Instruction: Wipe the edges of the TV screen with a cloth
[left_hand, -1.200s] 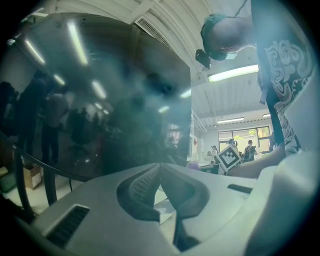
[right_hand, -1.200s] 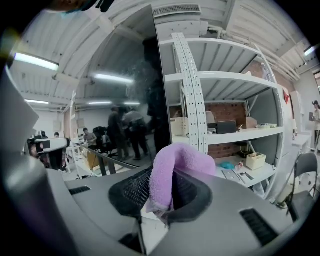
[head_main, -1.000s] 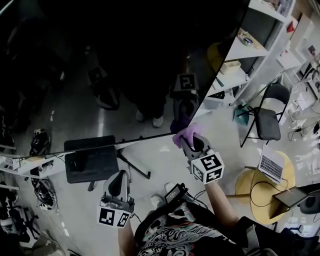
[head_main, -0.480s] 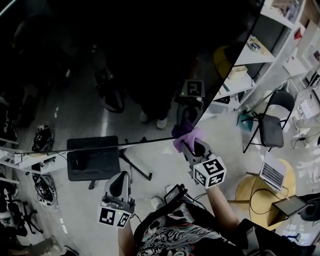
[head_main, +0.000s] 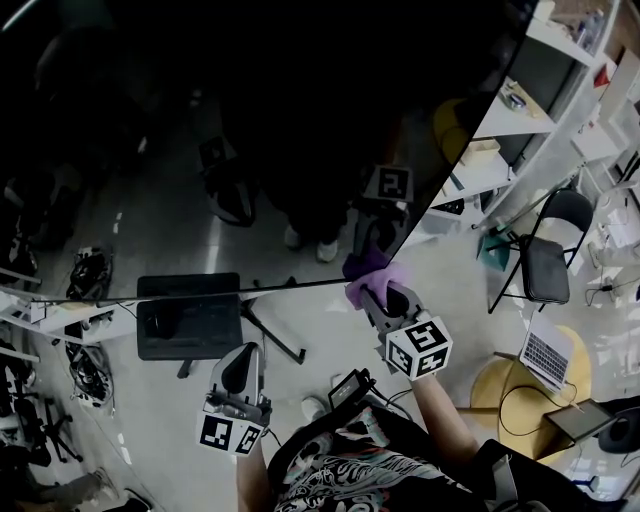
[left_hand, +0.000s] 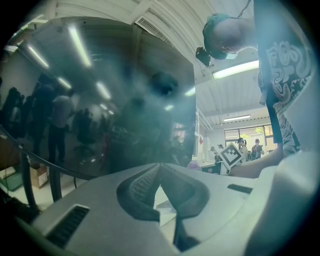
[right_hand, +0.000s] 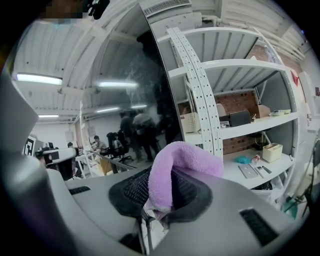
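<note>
The TV screen (head_main: 250, 130) is a big dark glossy panel that fills the upper left of the head view. Its lower edge runs to a corner at centre right. My right gripper (head_main: 378, 290) is shut on a purple cloth (head_main: 372, 278), which presses against that lower right corner. In the right gripper view the cloth (right_hand: 182, 162) bulges out between the shut jaws of the right gripper (right_hand: 160, 187), with the screen's edge (right_hand: 155, 85) just ahead. My left gripper (head_main: 240, 362) hangs below the screen's lower edge, apart from it. The left gripper (left_hand: 161, 187) is shut on nothing and faces the screen (left_hand: 100, 100).
White shelving (head_main: 510, 110) stands right of the screen. A black folding chair (head_main: 545, 260) and a laptop (head_main: 545, 355) on a round yellow table are further right. A black base plate (head_main: 190, 320) and cable bundles (head_main: 85, 370) lie on the floor below the screen.
The head view has shifted a little. The right gripper with the cloth stays at the screen's lower right corner. The left gripper has not moved.
</note>
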